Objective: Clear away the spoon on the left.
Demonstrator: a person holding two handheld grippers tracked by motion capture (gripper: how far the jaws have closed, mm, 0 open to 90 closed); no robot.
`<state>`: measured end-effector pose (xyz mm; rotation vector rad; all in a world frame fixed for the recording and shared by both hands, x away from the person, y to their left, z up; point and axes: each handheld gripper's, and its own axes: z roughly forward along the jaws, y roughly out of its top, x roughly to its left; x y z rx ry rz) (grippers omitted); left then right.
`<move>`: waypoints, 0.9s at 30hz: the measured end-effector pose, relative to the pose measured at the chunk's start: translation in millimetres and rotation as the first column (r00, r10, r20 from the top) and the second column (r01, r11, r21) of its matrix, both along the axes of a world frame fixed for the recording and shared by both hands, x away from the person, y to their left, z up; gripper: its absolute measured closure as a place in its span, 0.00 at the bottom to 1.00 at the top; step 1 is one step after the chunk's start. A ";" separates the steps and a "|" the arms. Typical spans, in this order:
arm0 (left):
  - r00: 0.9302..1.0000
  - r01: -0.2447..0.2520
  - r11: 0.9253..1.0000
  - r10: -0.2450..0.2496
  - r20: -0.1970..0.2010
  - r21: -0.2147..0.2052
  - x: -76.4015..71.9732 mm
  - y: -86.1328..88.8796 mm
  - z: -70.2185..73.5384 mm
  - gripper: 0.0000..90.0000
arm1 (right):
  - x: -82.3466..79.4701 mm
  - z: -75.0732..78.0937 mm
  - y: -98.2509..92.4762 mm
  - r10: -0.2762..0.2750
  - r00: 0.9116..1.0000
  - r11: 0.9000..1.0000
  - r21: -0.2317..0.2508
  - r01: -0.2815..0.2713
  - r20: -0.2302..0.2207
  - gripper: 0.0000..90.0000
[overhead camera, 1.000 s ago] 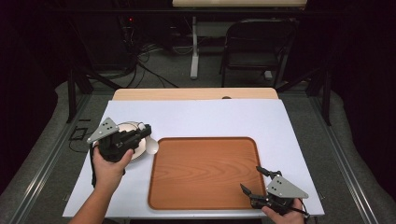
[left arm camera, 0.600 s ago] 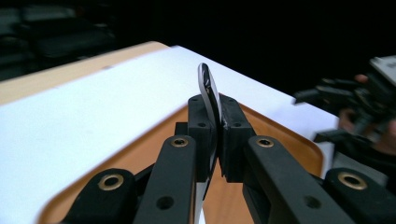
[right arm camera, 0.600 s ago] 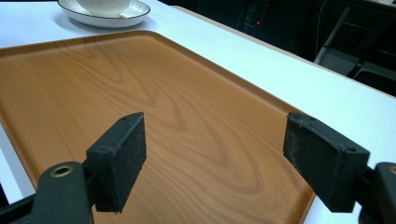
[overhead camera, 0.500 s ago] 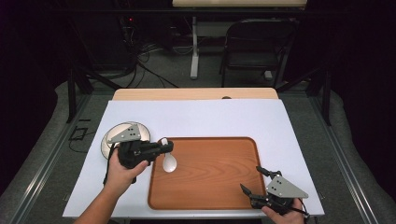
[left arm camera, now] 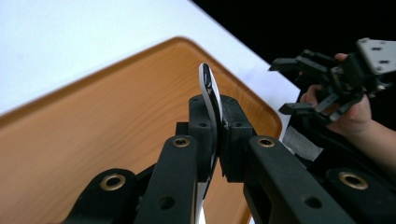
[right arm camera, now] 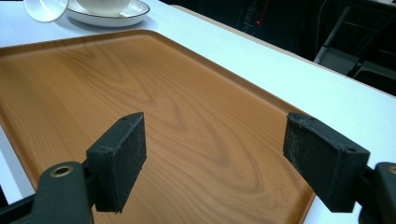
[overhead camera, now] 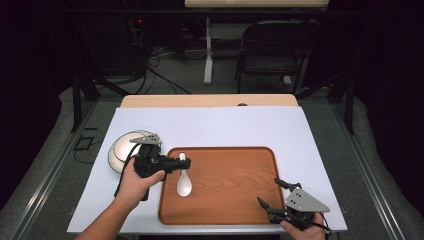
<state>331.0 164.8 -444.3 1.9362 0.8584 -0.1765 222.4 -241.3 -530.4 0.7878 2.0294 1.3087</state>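
White spoon (overhead camera: 183,181) clamped in left gripper (overhead camera: 184,164), handle hidden; right gripper's (overhead camera: 268,194) jaws apart.

Black two-jaw grippers (overhead camera: 272,195) with brass-ringed screw holes, grey three-cornered top plates.

A white spoon (overhead camera: 183,181) — bowl toward the person, handle clamped in the left gripper (overhead camera: 183,163) — sits at the left end of a wooden tray (overhead camera: 235,200).
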 end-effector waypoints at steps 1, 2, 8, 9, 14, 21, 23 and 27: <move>1.000 0.000 1.000 0.000 0.000 0.000 0.0 0.0 0.0 0.95 | 0.0 0.0 0.0 0.000 1.000 1.000 0.000 0.000 0.000 0.23; 1.000 -0.014 1.000 0.015 -0.022 0.015 1.8 0.0 -1.3 0.95 | 0.0 0.0 -0.1 0.000 1.000 1.000 0.000 0.000 0.000 0.23; 0.987 -0.073 0.995 0.082 -0.139 0.070 10.9 1.4 -12.0 0.95 | 0.2 -0.1 0.0 -0.002 1.000 1.000 0.000 0.002 0.000 0.23; 0.978 -0.100 0.991 0.114 -0.173 0.088 13.5 2.0 -16.1 0.95 | 0.3 -0.1 -0.1 -0.003 1.000 1.000 0.002 0.003 0.000 0.23; 0.940 -0.158 0.979 0.188 -0.286 0.128 20.5 3.7 -27.1 0.95 | 0.3 0.0 -0.3 -0.003 1.000 1.000 0.001 0.003 0.000 0.23; 0.869 -0.208 0.970 0.242 -0.431 0.124 30.5 6.9 -41.2 0.94 | 0.1 0.2 -0.6 -0.002 1.000 1.000 0.000 0.002 0.001 0.23; 0.858 -0.215 0.969 0.247 -0.450 0.122 31.6 6.7 -44.4 0.94 | 0.1 0.2 -0.6 -0.003 1.000 1.000 -0.001 0.003 0.001 0.23; 0.830 -0.222 0.965 0.262 -0.492 0.139 34.3 5.0 -54.7 0.94 | 0.0 0.2 -0.6 -0.003 1.000 1.000 -0.001 0.003 0.001 0.23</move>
